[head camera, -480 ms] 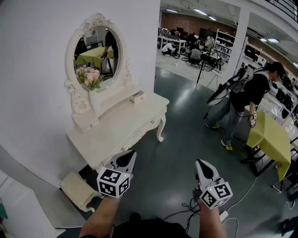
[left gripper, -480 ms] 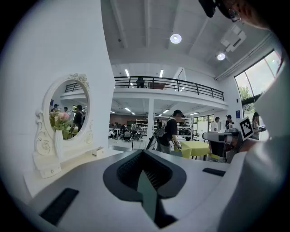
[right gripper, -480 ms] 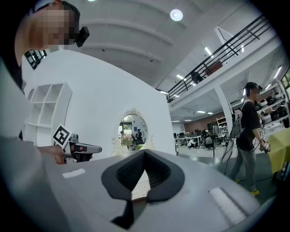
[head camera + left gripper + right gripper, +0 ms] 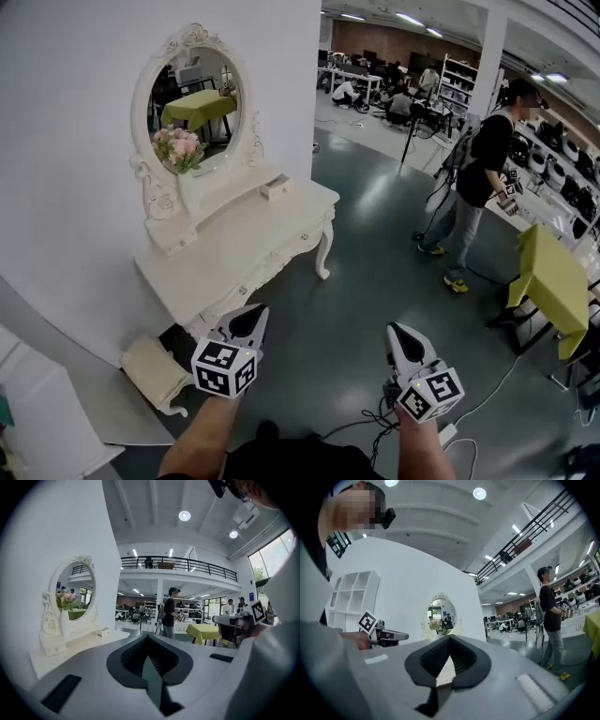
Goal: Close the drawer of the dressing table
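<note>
Reaching forward from the bottom edge of the head view, two bare forearms each carry a gripper, held side by side and well apart. The left gripper points up and to the right at the near front corner of the white dressing table and stops short of it. Its jaws are pressed together with nothing between them. The right gripper points ahead over the grey floor, clear of the furniture, jaws likewise closed and empty. On the raised shelf under the oval mirror, a small drawer juts out over the surface, well away from both grippers. Pink flowers stand before the mirror, and a cream stool sits low beside the table. A person in black stands far right near a yellow-green table.

The left gripper view looks almost level along its closed jaws. The dressing table lies to the left, the small drawer protruding from the shelf.

The right gripper view is level too, with the dark pads meeting. The left gripper shows at the left, the mirror beyond.
</note>
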Action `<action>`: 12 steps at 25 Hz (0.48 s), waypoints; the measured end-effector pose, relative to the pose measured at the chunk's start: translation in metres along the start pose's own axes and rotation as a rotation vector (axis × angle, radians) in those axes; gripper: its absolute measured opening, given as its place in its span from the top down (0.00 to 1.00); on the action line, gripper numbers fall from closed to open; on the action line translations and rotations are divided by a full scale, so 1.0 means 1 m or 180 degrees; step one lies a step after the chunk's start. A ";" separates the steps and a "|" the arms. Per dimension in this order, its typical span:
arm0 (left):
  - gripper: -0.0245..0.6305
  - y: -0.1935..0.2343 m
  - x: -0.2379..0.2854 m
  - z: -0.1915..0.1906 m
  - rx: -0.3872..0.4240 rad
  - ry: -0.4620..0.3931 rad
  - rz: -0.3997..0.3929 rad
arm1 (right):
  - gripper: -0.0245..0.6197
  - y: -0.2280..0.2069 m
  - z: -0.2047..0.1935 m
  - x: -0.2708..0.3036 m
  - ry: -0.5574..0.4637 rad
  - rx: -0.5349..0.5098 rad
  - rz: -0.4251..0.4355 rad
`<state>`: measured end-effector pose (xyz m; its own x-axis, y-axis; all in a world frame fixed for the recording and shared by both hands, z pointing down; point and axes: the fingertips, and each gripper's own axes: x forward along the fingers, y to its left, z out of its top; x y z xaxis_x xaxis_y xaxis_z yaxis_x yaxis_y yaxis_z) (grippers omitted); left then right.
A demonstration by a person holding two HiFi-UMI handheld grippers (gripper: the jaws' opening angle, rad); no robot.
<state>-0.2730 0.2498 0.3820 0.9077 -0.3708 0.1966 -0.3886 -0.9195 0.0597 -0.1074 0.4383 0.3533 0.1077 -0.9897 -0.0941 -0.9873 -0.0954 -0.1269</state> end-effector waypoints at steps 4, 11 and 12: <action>0.95 -0.020 -0.001 -0.007 -0.0002 0.0024 0.0016 | 0.95 -0.001 0.004 -0.019 -0.0093 0.0003 0.0129; 0.95 -0.058 -0.006 -0.026 -0.0026 0.0103 -0.0016 | 0.95 -0.010 -0.016 -0.042 0.0058 0.0176 0.0146; 0.95 -0.059 -0.005 -0.029 -0.0037 0.0119 -0.0016 | 0.95 -0.009 -0.019 -0.044 0.0089 0.0197 0.0157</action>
<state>-0.2595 0.3101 0.4057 0.9031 -0.3609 0.2326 -0.3861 -0.9196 0.0722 -0.1051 0.4805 0.3774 0.0550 -0.9957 -0.0743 -0.9822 -0.0405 -0.1837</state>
